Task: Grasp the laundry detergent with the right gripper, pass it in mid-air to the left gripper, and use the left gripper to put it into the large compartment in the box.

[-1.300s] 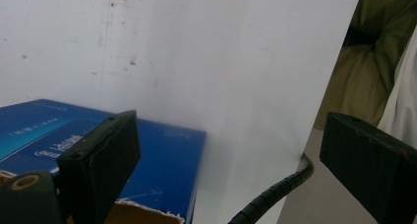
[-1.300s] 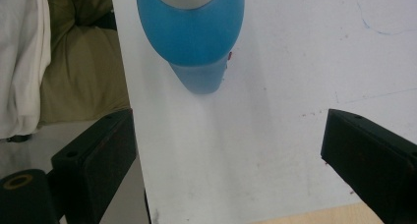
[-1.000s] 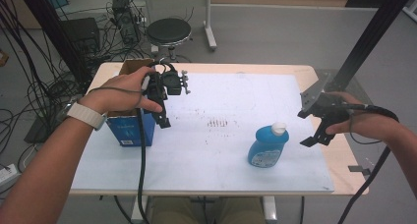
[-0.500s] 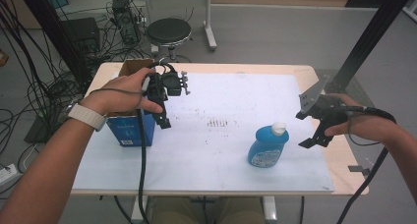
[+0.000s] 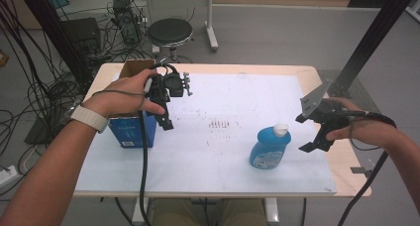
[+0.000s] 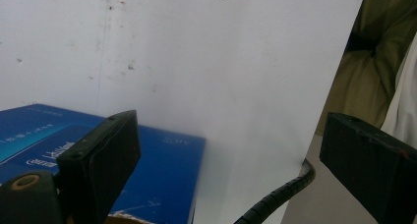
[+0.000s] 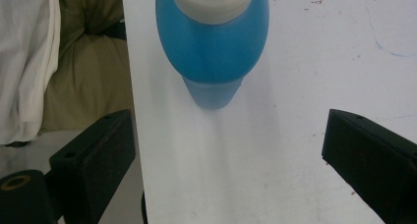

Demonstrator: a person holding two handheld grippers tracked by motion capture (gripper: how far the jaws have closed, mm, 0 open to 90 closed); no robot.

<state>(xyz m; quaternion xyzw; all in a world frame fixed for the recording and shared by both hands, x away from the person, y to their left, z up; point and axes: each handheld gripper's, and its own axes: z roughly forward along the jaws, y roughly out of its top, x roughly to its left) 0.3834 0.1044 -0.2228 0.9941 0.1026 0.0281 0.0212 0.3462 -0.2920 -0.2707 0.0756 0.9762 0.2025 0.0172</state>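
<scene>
Standing just left of R gripper (image 5: 310,132), blue bottle (image 5: 268,146), jaws apart.

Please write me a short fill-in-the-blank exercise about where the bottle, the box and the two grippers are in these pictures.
1. The blue bottle wears a cap coloured ____.
2. The right gripper has its jaws ____, and they are not touching the bottle.
3. The left gripper hovers over the open blue ____ at the table's left edge.
4. The bottle stands ____ on the white table.

Missing words: white; open; box; upright
</scene>
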